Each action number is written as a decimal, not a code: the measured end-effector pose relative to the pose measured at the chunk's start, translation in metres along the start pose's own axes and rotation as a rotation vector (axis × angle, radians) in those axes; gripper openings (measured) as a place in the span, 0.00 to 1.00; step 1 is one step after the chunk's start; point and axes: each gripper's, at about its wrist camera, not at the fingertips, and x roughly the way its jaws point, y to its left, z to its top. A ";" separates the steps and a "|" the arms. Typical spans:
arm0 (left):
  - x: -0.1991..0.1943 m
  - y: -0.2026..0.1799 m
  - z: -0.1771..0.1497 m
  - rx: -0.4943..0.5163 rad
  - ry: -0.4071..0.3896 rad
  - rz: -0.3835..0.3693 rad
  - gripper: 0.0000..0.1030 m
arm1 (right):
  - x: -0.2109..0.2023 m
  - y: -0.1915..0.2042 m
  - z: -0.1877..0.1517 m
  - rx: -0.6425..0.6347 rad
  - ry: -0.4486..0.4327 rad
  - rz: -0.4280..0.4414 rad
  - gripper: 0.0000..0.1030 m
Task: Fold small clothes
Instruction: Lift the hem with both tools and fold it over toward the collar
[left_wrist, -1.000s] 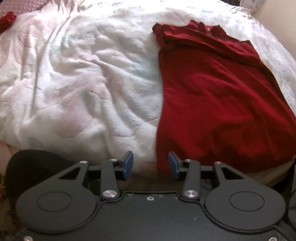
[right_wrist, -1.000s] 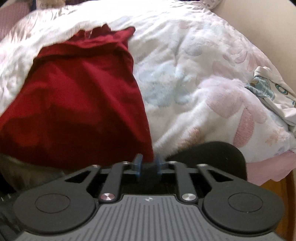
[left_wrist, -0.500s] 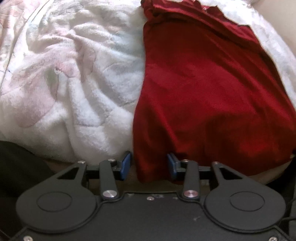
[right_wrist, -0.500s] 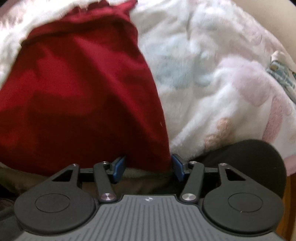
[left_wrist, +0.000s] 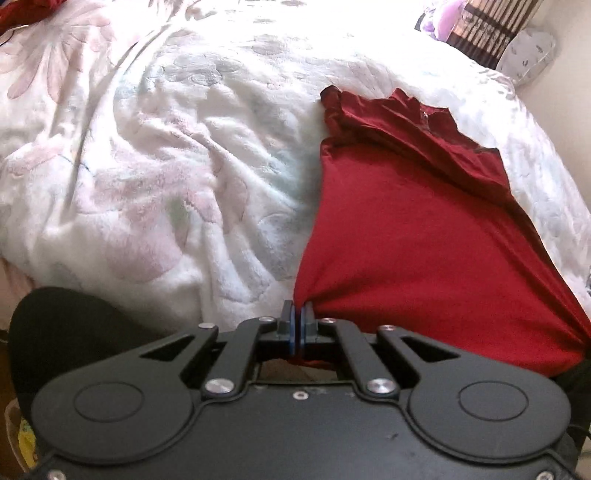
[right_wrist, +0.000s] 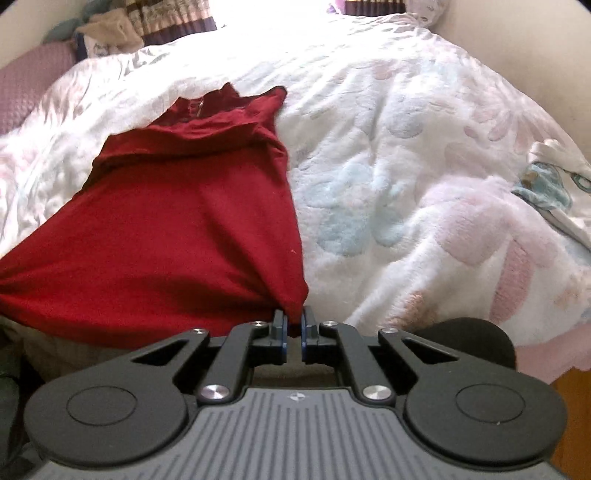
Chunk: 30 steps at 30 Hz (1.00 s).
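A bed fills both views, covered by a fluffy white blanket with pale pink and blue flower shapes, rumpled into soft ridges. A dark red garment lies spread on the blanket, its bunched collar end pointing toward the far side of the bed and its hem end hanging near the close edge. The left gripper has its blue-padded fingers pressed together on the near left corner of the garment, with cloth gathering into a small peak at the pinch. The right gripper grips the near right corner in the same way, its fingers drawn in narrow with a fold of red fabric between them. Between the two pinched corners the hem sags slightly. At the right edge of the bed lies a crumpled patterned cloth in white and teal.
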 end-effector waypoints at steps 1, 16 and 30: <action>-0.003 0.000 -0.003 -0.004 0.001 -0.005 0.01 | -0.003 -0.002 -0.001 -0.003 0.007 -0.011 0.06; 0.012 -0.002 0.005 0.036 -0.018 0.001 0.01 | 0.009 0.011 -0.001 -0.008 0.051 -0.010 0.05; 0.056 -0.051 0.203 -0.003 -0.472 -0.010 0.59 | 0.052 0.035 0.206 0.034 -0.672 -0.095 0.87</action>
